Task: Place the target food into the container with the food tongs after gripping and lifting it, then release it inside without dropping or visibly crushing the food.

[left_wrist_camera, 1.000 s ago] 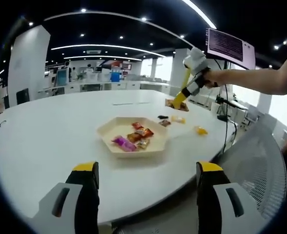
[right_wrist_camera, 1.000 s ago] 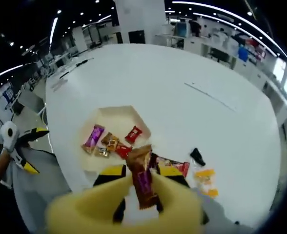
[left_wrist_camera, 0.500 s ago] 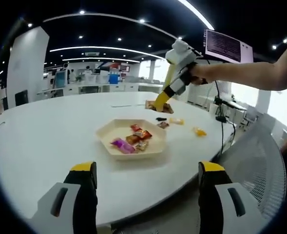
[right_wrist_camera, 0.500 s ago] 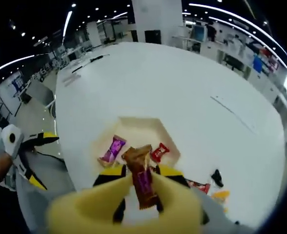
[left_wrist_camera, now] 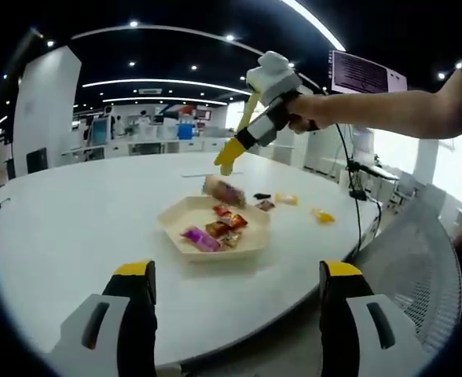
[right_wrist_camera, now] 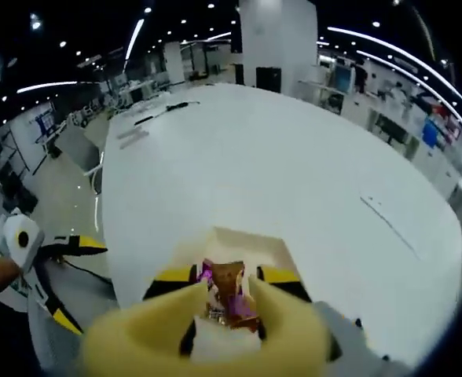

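Right gripper (left_wrist_camera: 272, 118) holds yellow tongs (left_wrist_camera: 229, 154) above the tray (left_wrist_camera: 185, 217) on the white table (left_wrist_camera: 74, 212). The tongs' arms stand apart; a brown snack packet (left_wrist_camera: 225, 191) is in the air just below their tips, over the tray's far rim. Left gripper (left_wrist_camera: 235, 292): jaws spread, empty, near the table edge.

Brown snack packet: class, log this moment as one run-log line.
right tool: shut on food tongs | brown snack packet: at tong tips, above tray | left tool: open, holding nothing
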